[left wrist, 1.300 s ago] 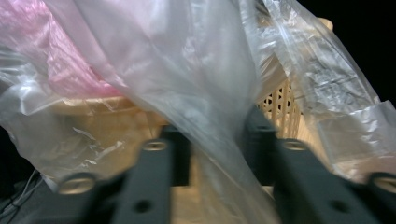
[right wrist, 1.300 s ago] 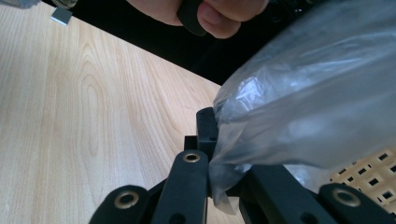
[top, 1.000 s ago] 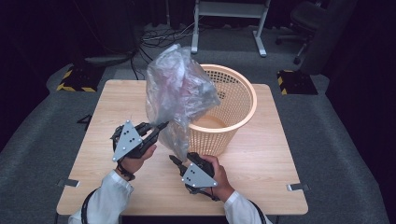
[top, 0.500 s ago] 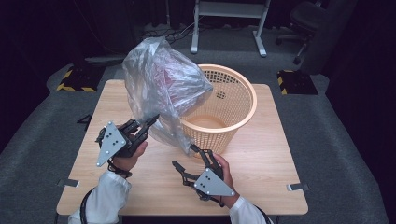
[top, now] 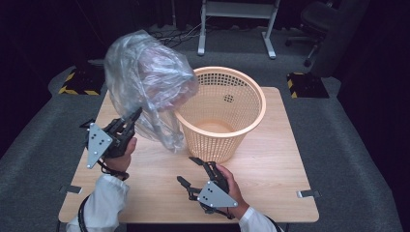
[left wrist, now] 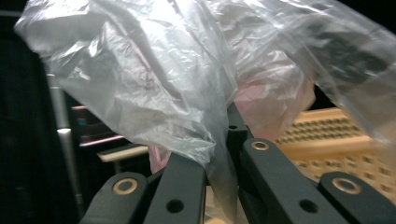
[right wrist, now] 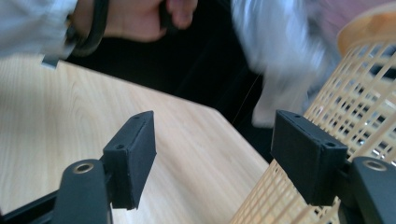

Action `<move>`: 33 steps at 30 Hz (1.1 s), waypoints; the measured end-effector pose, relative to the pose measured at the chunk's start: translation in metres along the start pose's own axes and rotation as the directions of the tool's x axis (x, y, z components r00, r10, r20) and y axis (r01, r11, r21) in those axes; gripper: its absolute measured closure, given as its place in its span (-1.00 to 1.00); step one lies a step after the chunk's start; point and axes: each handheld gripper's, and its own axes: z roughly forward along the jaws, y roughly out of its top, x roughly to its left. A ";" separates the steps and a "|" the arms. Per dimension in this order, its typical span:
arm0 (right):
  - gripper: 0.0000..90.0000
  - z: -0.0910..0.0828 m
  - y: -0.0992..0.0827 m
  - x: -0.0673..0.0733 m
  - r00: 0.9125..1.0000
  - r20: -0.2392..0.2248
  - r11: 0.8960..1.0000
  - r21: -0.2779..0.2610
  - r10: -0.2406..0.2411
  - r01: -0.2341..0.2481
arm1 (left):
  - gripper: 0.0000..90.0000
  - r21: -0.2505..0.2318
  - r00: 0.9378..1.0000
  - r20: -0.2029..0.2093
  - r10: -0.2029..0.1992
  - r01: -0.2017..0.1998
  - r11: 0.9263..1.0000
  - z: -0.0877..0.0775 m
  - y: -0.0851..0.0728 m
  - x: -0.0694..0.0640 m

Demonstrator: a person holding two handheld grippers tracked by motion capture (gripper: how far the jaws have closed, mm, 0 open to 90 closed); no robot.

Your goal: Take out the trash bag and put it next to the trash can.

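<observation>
Crinkled clear plastic bag [top: 145, 82], pinched by left tongs [top: 133, 117], billowed at ten o'clock of round peach lattice basket [top: 227, 116]; right tongs [top: 189, 170] spread wide; pale wood counter [top: 280, 159], grey carpet [top: 358, 169].

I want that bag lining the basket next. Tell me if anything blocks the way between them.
Nothing visible does. The plastic bag, pinched in the left claw, billows beside and above the basket rim. The basket looks empty; the right claw sits open on the table below.
</observation>
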 end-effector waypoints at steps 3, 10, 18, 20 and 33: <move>-0.32 -0.009 -0.008 0.000 0.999 -0.039 0.999 0.048 -0.008 0.010 | 0.98 0.022 0.999 -0.047 0.019 -0.018 1.000 -0.005 -0.002 0.007; -0.31 -0.037 -0.027 -0.013 0.998 -0.057 0.990 0.141 0.037 -0.029 | 0.98 0.172 0.997 -0.045 0.062 -0.053 0.984 -0.017 -0.033 0.016; -0.31 -0.080 -0.058 -0.034 0.992 0.008 0.956 0.266 0.126 -0.123 | 0.98 0.378 0.998 0.030 0.060 -0.067 0.923 -0.031 -0.070 0.020; -0.31 -0.089 -0.065 -0.039 0.990 0.025 0.944 0.298 0.137 -0.138 | 0.98 0.422 0.997 0.045 0.069 -0.082 0.903 -0.035 -0.078 0.018; -0.30 -0.139 -0.114 -0.081 0.944 0.229 0.829 0.459 0.237 -0.319 | -0.43 0.776 0.982 0.165 -0.093 -0.071 0.626 -0.044 -0.108 -0.001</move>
